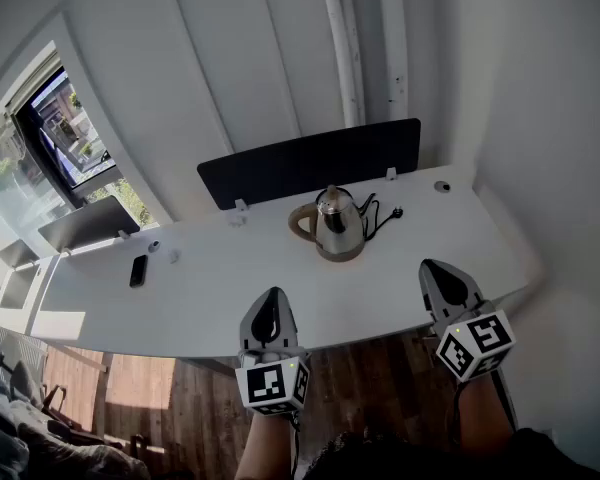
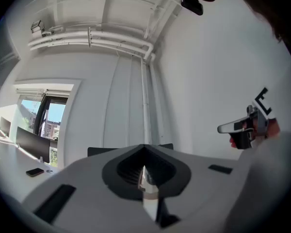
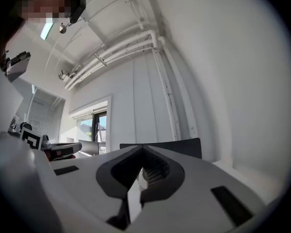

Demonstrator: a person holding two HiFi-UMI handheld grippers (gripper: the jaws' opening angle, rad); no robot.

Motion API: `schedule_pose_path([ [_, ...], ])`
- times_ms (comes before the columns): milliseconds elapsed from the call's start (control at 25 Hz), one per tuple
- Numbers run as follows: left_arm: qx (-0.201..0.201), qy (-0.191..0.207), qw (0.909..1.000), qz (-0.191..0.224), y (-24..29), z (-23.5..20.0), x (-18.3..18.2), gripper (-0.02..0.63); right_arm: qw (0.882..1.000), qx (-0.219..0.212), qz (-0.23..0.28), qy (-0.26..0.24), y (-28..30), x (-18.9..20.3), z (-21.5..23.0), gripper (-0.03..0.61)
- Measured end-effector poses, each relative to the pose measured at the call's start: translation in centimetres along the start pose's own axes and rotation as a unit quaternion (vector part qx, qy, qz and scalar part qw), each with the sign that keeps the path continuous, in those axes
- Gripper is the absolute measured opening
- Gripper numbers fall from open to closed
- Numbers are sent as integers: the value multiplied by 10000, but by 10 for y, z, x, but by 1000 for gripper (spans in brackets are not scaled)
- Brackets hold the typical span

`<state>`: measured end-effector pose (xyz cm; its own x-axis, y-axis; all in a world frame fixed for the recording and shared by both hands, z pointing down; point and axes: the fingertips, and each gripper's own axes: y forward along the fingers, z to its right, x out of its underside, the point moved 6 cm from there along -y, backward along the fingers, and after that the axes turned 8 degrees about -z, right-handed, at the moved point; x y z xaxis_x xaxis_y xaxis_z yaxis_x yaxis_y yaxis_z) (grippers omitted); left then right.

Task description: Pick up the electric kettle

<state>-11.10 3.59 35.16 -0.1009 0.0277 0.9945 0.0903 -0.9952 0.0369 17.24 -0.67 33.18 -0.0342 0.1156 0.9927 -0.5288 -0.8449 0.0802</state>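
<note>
Plainly, the electric kettle (image 1: 338, 226) stood upright near the middle of the white bench (image 1: 230, 288), its long axis vertical. Its tan handle (image 1: 300, 223) looped out toward the left of the head view, and a black cord (image 1: 378, 215) trailed off to its right. Its body was rounded, shiny metal under a small knobbed lid (image 1: 330, 198) (the spout could not be made out). Behind it rose a dark, matte divider panel (image 1: 310, 163), and a flat black phone-like slab (image 1: 138, 270) lay well off to the left. The left tool (image 1: 271, 300) and the right tool (image 1: 435, 276) hung over the bench's near edge, well apart from the kettle. Each had its jaws pressed together on nothing, with smooth grey shells and ribbed dark pads.
</note>
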Motion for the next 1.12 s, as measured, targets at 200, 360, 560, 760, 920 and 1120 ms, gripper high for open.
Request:
schedule_pose_path([
  [200,-9,-9,10000,8,3,-4,1,0,10000,32,19,9,1,0,2,5],
  [360,-49,-45,10000,-3,3,-5,4,0,9995,-109,119,256,-1,2,4,5],
  [560,-141,-55,9999,4,6,0,7,0,9981,-163,348,478,-4,1,15,5],
  [760,-299,-93,9995,40,11,6,9,0,9984,-134,329,430,-3,3,30,5],
  [920,-408,45,9991,-119,18,8,16,2,9986,-225,253,398,0,7,39,6],
  [1120,-609,545,9956,-460,51,-5,36,145,9986,-360,125,357,21,15,41,6],
])
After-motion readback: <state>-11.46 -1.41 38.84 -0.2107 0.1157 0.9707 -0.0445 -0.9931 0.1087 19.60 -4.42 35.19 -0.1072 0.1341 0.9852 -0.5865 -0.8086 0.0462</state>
